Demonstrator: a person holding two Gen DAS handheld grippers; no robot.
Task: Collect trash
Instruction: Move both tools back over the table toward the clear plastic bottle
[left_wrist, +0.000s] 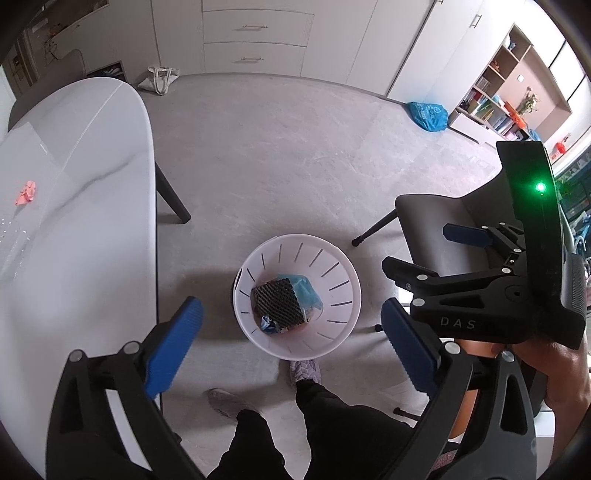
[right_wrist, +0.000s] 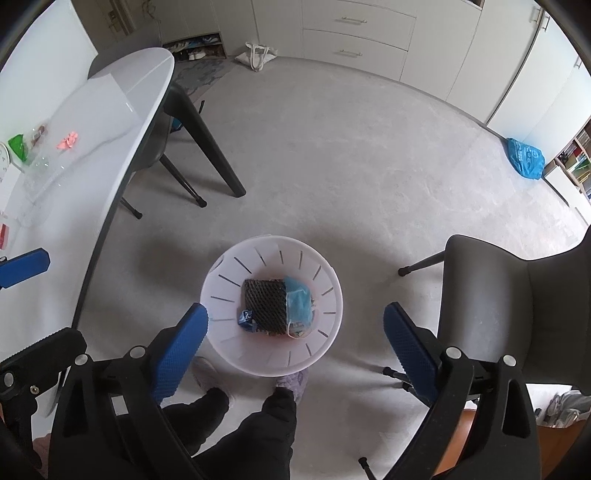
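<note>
A white slotted trash bin (left_wrist: 317, 254) (right_wrist: 258, 354) stands on the grey floor below both grippers. Inside lie a black foam net (left_wrist: 277, 304) (right_wrist: 265, 302), a blue plastic wrapper (left_wrist: 304, 291) (right_wrist: 298, 301) and smaller scraps. My left gripper (left_wrist: 291, 345) hangs open above the bin with nothing between its blue pads. My right gripper (right_wrist: 295, 350) is open too and holds nothing; it also shows at the right of the left wrist view. On the white table (left_wrist: 74, 184) (right_wrist: 92, 122) to the left lie a crumpled pink scrap (left_wrist: 26, 192) (right_wrist: 68, 141), a green wrapper (right_wrist: 17, 146) and clear plastic (right_wrist: 37, 162).
A grey chair (left_wrist: 436, 221) (right_wrist: 517, 295) stands right of the bin. The person's dark trouser legs and slippers (right_wrist: 291, 380) are just in front of it. A blue bag (left_wrist: 428, 115) (right_wrist: 524, 157) and a canvas tote (right_wrist: 256, 55) lie on the far floor by the cabinets.
</note>
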